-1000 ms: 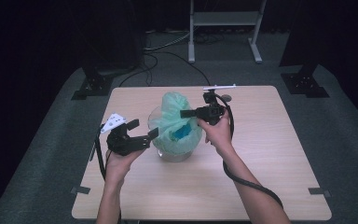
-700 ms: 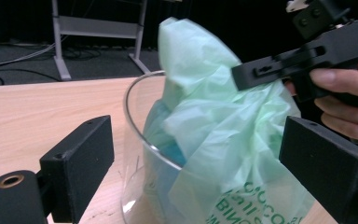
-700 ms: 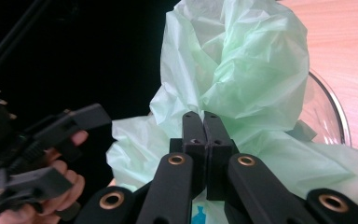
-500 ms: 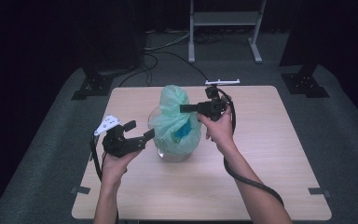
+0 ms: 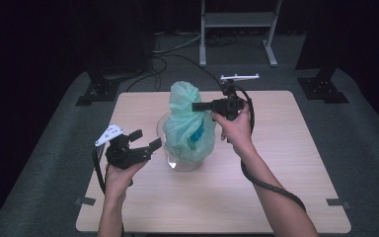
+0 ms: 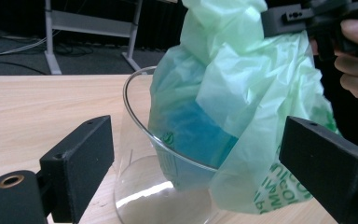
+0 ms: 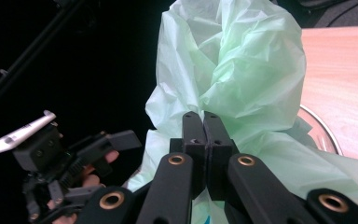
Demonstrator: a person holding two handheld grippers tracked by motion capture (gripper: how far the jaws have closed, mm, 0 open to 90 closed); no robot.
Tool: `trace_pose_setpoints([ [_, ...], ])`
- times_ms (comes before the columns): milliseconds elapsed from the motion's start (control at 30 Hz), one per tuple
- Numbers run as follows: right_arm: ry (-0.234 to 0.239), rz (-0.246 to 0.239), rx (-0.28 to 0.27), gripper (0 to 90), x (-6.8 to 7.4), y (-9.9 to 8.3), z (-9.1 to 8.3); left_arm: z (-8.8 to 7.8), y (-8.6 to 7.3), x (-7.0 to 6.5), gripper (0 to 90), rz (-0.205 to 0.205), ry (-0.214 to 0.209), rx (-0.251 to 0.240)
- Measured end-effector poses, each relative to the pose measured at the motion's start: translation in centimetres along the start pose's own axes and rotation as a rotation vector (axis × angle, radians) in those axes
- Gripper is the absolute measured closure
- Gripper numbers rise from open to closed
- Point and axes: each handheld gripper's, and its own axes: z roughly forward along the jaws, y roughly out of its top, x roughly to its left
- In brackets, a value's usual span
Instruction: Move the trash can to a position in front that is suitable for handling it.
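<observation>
My right hand-held gripper (image 5: 196,106) was pressed together on the upper part of the pale green plastic bag (image 5: 187,123), its two jaws meeting on a fold of the film just below the bunched top, as the right gripper view (image 7: 203,122) showed. My right hand (image 5: 233,129) held it above the middle of the desk (image 5: 286,163), with its cable looping back along my forearm. My left hand-held gripper (image 5: 146,139) sat low and to the left of the bag, jaws apart and holding nothing; in the left gripper view (image 6: 205,163) they stood wide on either side of the bowl and bag without touching them. The bag stood partly inside a clear glass bowl (image 5: 173,159) near the middle of the desk, draping over the bowl's near rim on one side, with something blue (image 6: 200,135) showing through the film. The bowl rested on the light wooden desk, just beside my left gripper's jaws.
</observation>
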Motion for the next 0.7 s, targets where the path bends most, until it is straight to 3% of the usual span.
trace_pose_setpoints([
  [433, 0.002, -0.011, -0.066, 90.0, 1.2, 2.0, -3.4, -0.3, 0.2, 0.1, 9.0, 0.003, -0.001, -0.013],
  [533, 0.018, -0.02, -0.095, 90.0, 1.6, 2.6, -4.6, -0.2, 0.2, 0.0, 9.0, 0.003, 0.003, -0.01],
  [700, 0.001, -0.041, -0.129, 90.0, 2.5, 3.5, -6.7, 0.0, 0.1, 0.0, 9.0, -0.002, 0.0, -0.004],
])
